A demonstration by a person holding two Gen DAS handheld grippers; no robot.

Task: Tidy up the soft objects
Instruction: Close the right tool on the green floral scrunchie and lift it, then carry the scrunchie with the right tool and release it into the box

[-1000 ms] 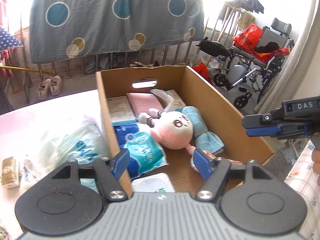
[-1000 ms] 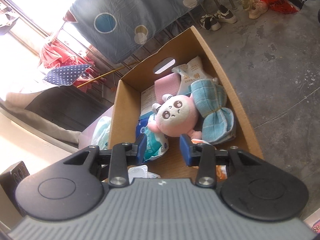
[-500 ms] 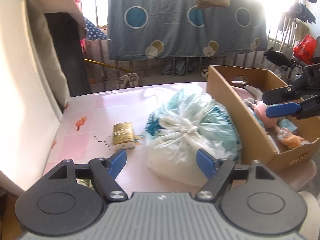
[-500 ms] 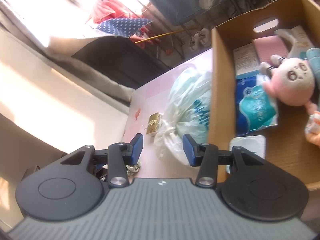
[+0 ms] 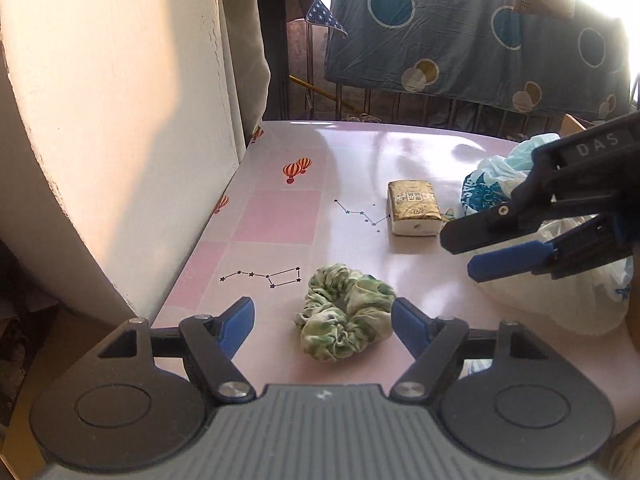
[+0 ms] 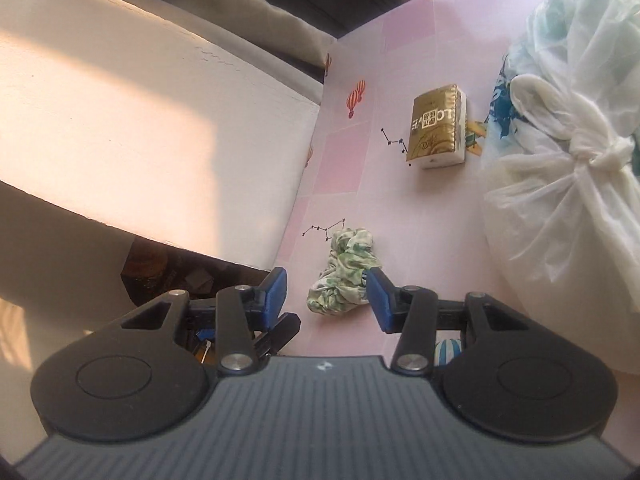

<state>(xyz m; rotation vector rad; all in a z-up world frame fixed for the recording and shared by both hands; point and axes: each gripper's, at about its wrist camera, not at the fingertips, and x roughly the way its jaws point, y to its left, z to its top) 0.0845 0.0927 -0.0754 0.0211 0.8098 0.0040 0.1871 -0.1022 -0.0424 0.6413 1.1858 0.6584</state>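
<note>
The left gripper (image 5: 322,322) hangs with jaws apart and empty, straddling the crumpled green-and-white fabric scrunchie (image 5: 346,328) on the pink table (image 5: 276,216), apparently lined up for pickup, while beyond it the right gripper (image 5: 466,254), narrowly parted and empty, hovers beside the gold-wrapped tissue pack (image 5: 414,208).

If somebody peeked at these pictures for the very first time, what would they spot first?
Probably the green and white scrunchie, lying on the pink table right in front of the open left gripper. Behind it sits a gold tissue pack, and to the right a big knotted plastic bag. The right gripper pokes in from the right side, open and empty.
</note>
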